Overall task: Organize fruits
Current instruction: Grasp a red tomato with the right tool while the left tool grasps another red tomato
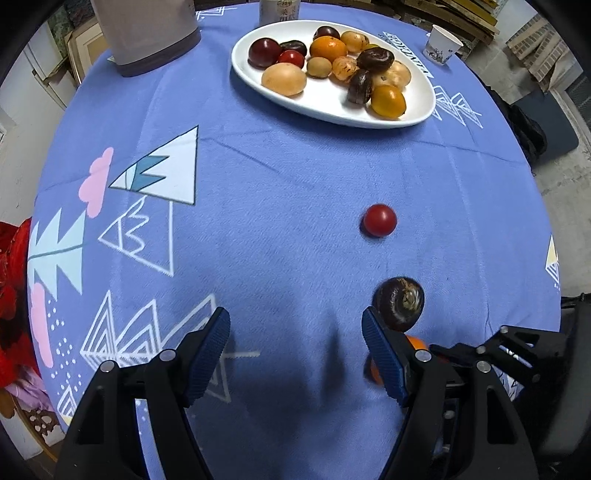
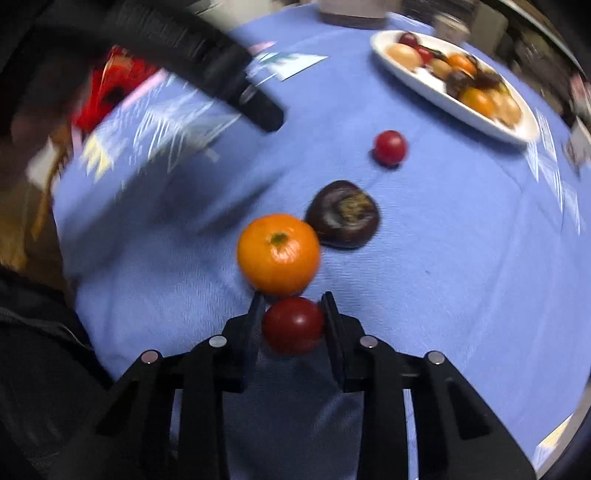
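Observation:
A white oval plate [image 1: 417, 110] holds several fruits at the far side of the blue tablecloth; it also shows in the right wrist view [image 2: 436, 92]. My right gripper [image 2: 293, 317] is shut on a dark red tomato [image 2: 293, 325], just behind an orange [image 2: 279, 254]. A dark brown water chestnut [image 2: 343, 214] lies beside the orange, and a small red tomato [image 2: 389, 147] lies farther on. My left gripper [image 1: 295, 347] is open and empty above the cloth, with the chestnut [image 1: 399, 302] beside its right finger and the small tomato [image 1: 379, 220] ahead.
A grey-based appliance [image 1: 147, 37] and a can [image 1: 279, 11] stand at the back of the table. A paper cup [image 1: 441, 44] stands at the back right. Red fabric [image 1: 14, 288] lies off the table's left edge.

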Demonstrator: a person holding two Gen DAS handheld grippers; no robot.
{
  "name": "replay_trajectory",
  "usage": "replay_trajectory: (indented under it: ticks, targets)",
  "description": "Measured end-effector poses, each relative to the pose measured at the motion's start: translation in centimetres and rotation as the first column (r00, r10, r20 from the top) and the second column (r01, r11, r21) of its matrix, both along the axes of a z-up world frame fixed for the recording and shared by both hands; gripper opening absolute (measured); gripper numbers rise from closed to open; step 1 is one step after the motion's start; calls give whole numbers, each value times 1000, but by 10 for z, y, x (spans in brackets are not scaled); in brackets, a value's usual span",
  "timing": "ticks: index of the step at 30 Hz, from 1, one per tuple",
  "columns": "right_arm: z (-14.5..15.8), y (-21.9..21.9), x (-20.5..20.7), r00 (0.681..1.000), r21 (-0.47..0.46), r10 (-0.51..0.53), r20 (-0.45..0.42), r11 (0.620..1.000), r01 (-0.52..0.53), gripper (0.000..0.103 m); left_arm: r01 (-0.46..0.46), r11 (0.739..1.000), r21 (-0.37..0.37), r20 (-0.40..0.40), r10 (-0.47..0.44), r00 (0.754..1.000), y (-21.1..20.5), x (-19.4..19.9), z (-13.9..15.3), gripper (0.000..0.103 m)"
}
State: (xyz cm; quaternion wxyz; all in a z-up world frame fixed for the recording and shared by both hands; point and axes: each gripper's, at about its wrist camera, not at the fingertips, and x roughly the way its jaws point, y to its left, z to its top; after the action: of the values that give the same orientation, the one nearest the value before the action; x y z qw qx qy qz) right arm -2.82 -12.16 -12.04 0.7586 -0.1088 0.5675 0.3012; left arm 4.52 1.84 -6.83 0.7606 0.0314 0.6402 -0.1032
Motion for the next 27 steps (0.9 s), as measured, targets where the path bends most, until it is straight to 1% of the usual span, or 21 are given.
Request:
replay_trajectory:
  ticks: [3,6,10,12,15,18,20,21,23,24,25,26,27]
  targets:
    - [6,-21,13,996,31,-85,-25,996,86,31,8,1000,-24,9,-8,1000,-8,7,-3,74]
    - [9,-36,23,987,61,-154,-46,986,157,31,23,999,-34,18,-23,1000,-22,15,-8,74]
    - [10,-62,31,965,122,-243,-94,960,254,31,62,998,-30,54,-60,997,-44,29,-12,74]
    - [9,-68,35,959,139,-261,-106,952,274,31,66,998,-25,60,-64,996,-50,35,-17,74]
    - [13,-74,35,958,146,-269,-98,949,281,31,66,998,-19,52,-65,997,-56,43,-27,71]
    - [16,-80,37,958,152,-273,-92,947,284,31,78,997,-9,29,-78,997,-62,48,-37,62]
    - [16,-82,42,959,157,-270,-90,947,282,31,76,997,-15,12,-76,997,-64,50,-43,59]
    - [17,-83,43,959,157,-268,-87,947,279,31,73,997,-21,7,-73,997,-65,51,-45,53]
    - [16,-83,45,962,157,-260,-88,950,271,31,71,997,-8,21,-71,997,-67,54,-46,48]
    - [16,-83,46,963,156,-256,-88,951,267,31,76,997,-2,26,-76,997,-68,55,-47,42]
    - [16,-82,48,964,154,-249,-87,953,260,31,86,996,9,36,-86,996,-71,55,-47,31]
    - [15,-80,50,966,153,-245,-87,955,256,31,99,995,15,40,-100,994,-72,55,-46,26]
    - [15,-79,53,967,152,-240,-87,956,251,31,110,994,19,41,-111,993,-73,56,-47,26]
